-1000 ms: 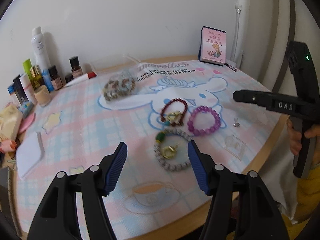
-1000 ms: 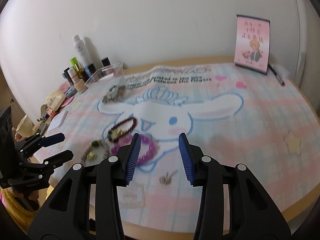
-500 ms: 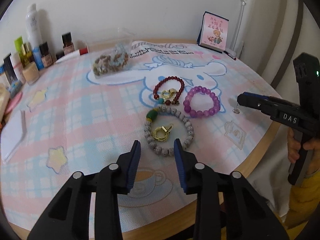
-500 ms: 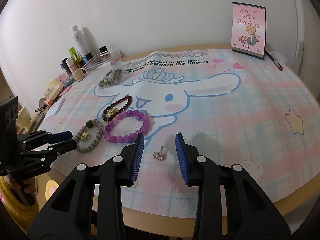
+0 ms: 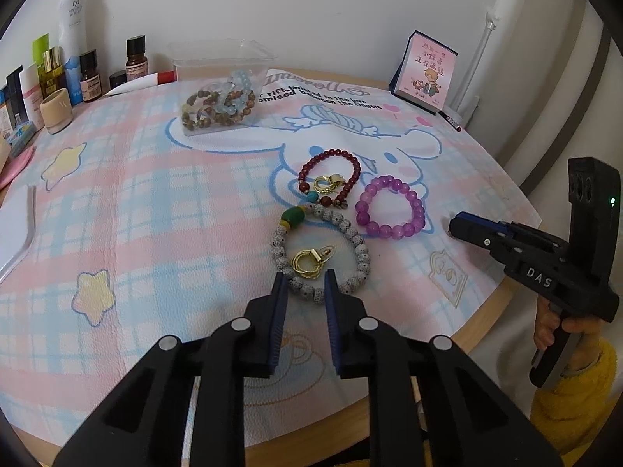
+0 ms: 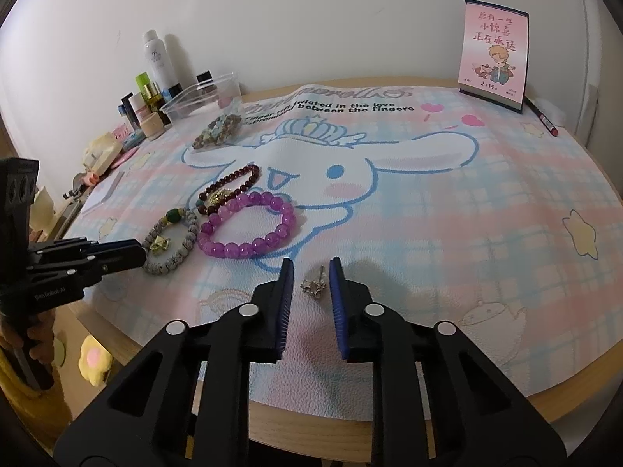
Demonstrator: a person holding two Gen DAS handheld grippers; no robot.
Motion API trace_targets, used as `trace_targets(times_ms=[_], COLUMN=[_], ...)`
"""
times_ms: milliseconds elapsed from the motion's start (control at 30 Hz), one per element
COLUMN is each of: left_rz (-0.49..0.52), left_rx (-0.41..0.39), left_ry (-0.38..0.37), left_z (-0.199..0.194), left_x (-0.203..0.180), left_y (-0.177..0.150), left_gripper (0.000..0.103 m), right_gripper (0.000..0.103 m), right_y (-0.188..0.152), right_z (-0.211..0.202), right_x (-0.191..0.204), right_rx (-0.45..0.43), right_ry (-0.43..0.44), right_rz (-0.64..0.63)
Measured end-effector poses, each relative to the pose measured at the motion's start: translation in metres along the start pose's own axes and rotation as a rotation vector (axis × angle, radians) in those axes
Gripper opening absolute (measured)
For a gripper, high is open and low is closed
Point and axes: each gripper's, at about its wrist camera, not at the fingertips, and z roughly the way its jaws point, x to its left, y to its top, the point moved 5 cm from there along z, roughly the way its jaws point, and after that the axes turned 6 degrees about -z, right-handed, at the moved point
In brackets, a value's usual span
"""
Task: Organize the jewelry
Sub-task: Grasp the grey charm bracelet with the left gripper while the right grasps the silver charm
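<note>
A grey speckled bead bracelet (image 5: pixel 350 233) with a green bead lies on the cartoon mat (image 5: pixel 155 202), gold rings (image 5: pixel 309 264) inside its loop. My left gripper (image 5: pixel 305 278) has its jaws closing around the bracelet's near arc, and a gap still shows at both pads. A small silver earring (image 6: pixel 313 286) lies between the closing jaws of my right gripper (image 6: pixel 311 268), untouched by either pad. Beside these lie a purple bracelet (image 6: pixel 249 229) and a dark red one (image 6: pixel 233 183). Each gripper shows in the other's view: left gripper (image 6: pixel 136 251), right gripper (image 5: pixel 455 225).
A clear plastic box (image 5: pixel 218 62) with several bead bracelets stands at the back of the mat. Bottles and jars (image 5: pixel 74 39) crowd the back left. A pink calendar card (image 5: pixel 426 74) and a red pen (image 5: pixel 449 118) sit at the back right. The round table's edge (image 6: pixel 576 404) runs close in front.
Both grippers' jaws have narrowed a lot. The left one has tipped down over the grey bracelet. The right one has sunk toward the earring, which now lies between its fingers.
</note>
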Motion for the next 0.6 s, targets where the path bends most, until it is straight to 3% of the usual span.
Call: trace_targets(times_ms=[133,167,233,600], left_rz=[-0.015,-0.021,-0.028,-0.043], left_rx=[-0.004,-0.006,-0.013,-0.055], left_ry=[-0.008,-0.016,-0.025,-0.03], left_z=[0.0,0.0,-0.002,-0.011], left_x=[0.002,0.002,0.002,0.009], left_y=[0.001,0.001,0.002,0.007], left_gripper=[0.016,0.009,0.005,0.0], right_gripper=[0.013,0.013,0.012,0.012], right_y=[-0.001,-0.002,-0.002,0.005], right_z=[0.0,0.0,0.0,-0.006], right_x=[0.001,0.0,0.0,0.001], right_rx=[0.001,0.0,0.002,-0.02], right_ry=[-0.004,-0.004,-0.003,0.003], right_rz=[0.002,0.006,0.009,0.012])
